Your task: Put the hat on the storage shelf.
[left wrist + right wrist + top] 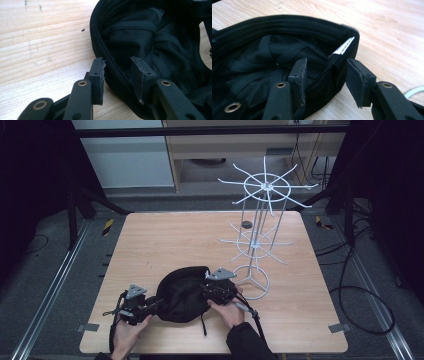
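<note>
A black cap (182,292) lies upside down on the wooden table (175,240), near its front edge. My left gripper (152,304) is at the cap's left side. In the left gripper view its jaws (117,62) straddle the cap's rim (110,65), one pad outside and one inside, and they are open. My right gripper (207,292) is at the cap's right side. In the right gripper view it (327,62) straddles the inner band (332,72) beside a white label (343,46), open, with a gap at the outer pad.
A tall white wire rack (260,220) with two rings of spokes stands on the table right behind the right gripper. A small dark disc (246,224) lies farther back. Bare wood stretches to the left and back of the cap.
</note>
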The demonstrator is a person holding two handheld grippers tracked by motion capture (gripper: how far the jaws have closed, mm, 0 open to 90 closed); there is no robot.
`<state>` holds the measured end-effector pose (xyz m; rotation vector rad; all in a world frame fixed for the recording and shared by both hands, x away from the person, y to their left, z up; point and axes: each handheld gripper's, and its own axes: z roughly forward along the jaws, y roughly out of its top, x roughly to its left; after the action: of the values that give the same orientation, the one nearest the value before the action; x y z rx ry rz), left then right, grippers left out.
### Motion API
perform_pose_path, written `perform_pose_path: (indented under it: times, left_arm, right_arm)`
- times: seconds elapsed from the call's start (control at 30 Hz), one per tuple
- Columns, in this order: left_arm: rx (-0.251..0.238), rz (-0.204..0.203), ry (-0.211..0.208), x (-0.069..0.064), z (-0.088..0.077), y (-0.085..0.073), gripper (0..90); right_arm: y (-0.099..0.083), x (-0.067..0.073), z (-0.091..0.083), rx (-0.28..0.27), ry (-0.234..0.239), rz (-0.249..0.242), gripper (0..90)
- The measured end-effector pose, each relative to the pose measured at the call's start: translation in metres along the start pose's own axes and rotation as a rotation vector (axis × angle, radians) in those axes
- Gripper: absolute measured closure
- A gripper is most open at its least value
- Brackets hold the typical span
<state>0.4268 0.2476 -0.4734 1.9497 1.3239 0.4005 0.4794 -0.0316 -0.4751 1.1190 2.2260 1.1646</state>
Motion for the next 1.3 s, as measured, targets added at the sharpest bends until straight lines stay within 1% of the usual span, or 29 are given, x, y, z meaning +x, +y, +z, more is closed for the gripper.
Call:
perform_pose_path:
  times: [0.03, 0.07, 0.1, 0.13, 0.17, 0.2, 0.23, 0.27, 0.4, 0.43, 0.47, 0.5, 0.53, 0.57, 0.6, 0.7, 0.73, 0.77, 0.8, 0.83, 0.87, 0.9, 0.93, 0.97, 1.0, 1.07, 1.13, 1.2, 1.3]
  left_arm:
    - [0.007, 0.001, 0.000, 0.000, 0.000, 0.000, 63.0]
    - [0.012, 0.000, 0.003, 0.000, 0.001, -0.001, 62.8]
    - [0.012, 0.000, 0.003, 0.000, 0.001, -0.001, 62.8]
    - [0.025, -0.003, 0.010, 0.000, 0.003, -0.001, 62.8]
    - [0.025, -0.003, 0.010, 0.000, 0.003, -0.001, 62.8]
    - [0.030, -0.005, 0.015, 0.000, 0.003, -0.002, 62.8]
    - [0.030, -0.005, 0.015, 0.000, 0.003, -0.002, 62.9]
    - [0.033, -0.008, 0.017, 0.000, 0.003, -0.002, 63.2]
    - [0.036, -0.006, 0.026, 0.000, 0.004, -0.002, 65.4]
    - [0.038, -0.005, 0.029, 0.000, 0.004, -0.002, 67.2]
    - [0.041, -0.006, 0.036, 0.001, 0.005, -0.002, 69.6]
    - [0.041, -0.006, 0.036, 0.001, 0.005, -0.002, 70.8]
    - [0.042, -0.012, 0.038, 0.002, 0.005, -0.002, 72.2]
    - [0.042, -0.012, 0.038, 0.002, 0.005, -0.002, 73.1]
    - [0.044, -0.015, 0.038, 0.003, 0.005, -0.002, 73.1]
    - [0.040, -0.023, 0.042, 0.004, 0.006, -0.002, 75.6]
    - [0.033, -0.027, 0.051, 0.005, 0.006, -0.001, 77.1]
    - [0.033, -0.027, 0.051, 0.005, 0.006, -0.001, 77.6]
    - [0.022, -0.031, 0.061, 0.007, 0.007, 0.000, 78.4]
    - [0.022, -0.031, 0.061, 0.007, 0.007, 0.000, 78.9]
    - [0.015, -0.035, 0.069, 0.009, 0.007, 0.001, 78.9]
    - [0.006, -0.039, 0.075, 0.010, 0.007, 0.001, 79.6]
    - [-0.009, -0.053, 0.083, 0.015, 0.007, 0.003, 80.3]
    - [-0.009, -0.053, 0.083, 0.015, 0.007, 0.003, 80.6]
    - [-0.017, -0.064, 0.083, 0.017, 0.008, 0.004, 80.8]
    - [-0.037, -0.077, 0.089, 0.020, 0.011, 0.008, 80.9]
    - [-0.048, -0.081, 0.096, 0.021, 0.016, 0.012, 81.0]
    - [-0.051, -0.072, 0.100, 0.020, 0.021, 0.016, 81.0]
    - [-0.053, -0.063, 0.100, 0.017, 0.026, 0.018, 81.0]
  right_arm:
    - [-0.001, 0.000, 0.001, 0.008, 0.003, 0.006, 55.3]
    - [-0.001, 0.000, 0.002, 0.019, 0.004, 0.009, 61.6]
    - [-0.001, 0.000, 0.002, 0.019, 0.004, 0.009, 61.6]
    - [-0.001, 0.000, 0.003, 0.040, 0.004, 0.013, 69.6]
    - [-0.001, 0.000, 0.003, 0.046, 0.002, 0.020, 73.7]
    - [-0.001, 0.000, 0.003, 0.049, 0.000, 0.016, 78.2]
    - [-0.001, 0.000, 0.003, 0.049, 0.000, 0.016, 78.2]
    - [-0.001, 0.001, 0.002, 0.039, -0.010, 0.006, 82.3]
    - [-0.001, 0.002, -0.001, 0.019, -0.014, -0.007, 83.7]
    - [-0.001, 0.002, -0.003, 0.010, -0.008, -0.007, 83.8]
    - [-0.001, 0.003, -0.006, -0.017, 0.006, -0.006, 84.0]
    - [-0.001, 0.003, -0.006, -0.017, 0.006, -0.006, 84.0]
    - [0.001, 0.005, -0.012, -0.047, 0.020, -0.010, 84.1]
    - [0.001, 0.005, -0.012, -0.047, 0.020, -0.010, 84.1]
    - [0.002, 0.006, -0.014, -0.060, 0.026, -0.016, 84.2]
    - [0.007, 0.012, -0.023, -0.117, 0.065, -0.052, 84.3]
    - [0.009, 0.016, -0.028, -0.147, 0.089, -0.071, 84.4]
    - [0.009, 0.016, -0.028, -0.147, 0.089, -0.071, 84.4]
    - [0.011, 0.020, -0.033, -0.175, 0.115, -0.096, 84.4]
    - [0.011, 0.020, -0.033, -0.175, 0.115, -0.096, 84.4]
    - [0.012, 0.021, -0.035, -0.184, 0.127, -0.111, 84.4]
    - [0.012, 0.023, -0.038, -0.196, 0.145, -0.127, 84.4]
    - [0.013, 0.026, -0.040, -0.212, 0.168, -0.147, 84.4]
    - [0.013, 0.026, -0.040, -0.212, 0.168, -0.147, 84.4]
    - [0.013, 0.028, -0.043, -0.223, 0.187, -0.165, 84.5]
    - [0.014, 0.029, -0.044, -0.227, 0.194, -0.173, 84.5]
    - [0.014, 0.032, -0.046, -0.229, 0.199, -0.198, 84.5]
    - [0.013, 0.034, -0.051, -0.237, 0.207, -0.224, 84.6]
    - [0.013, 0.035, -0.054, -0.238, 0.221, -0.232, 84.6]
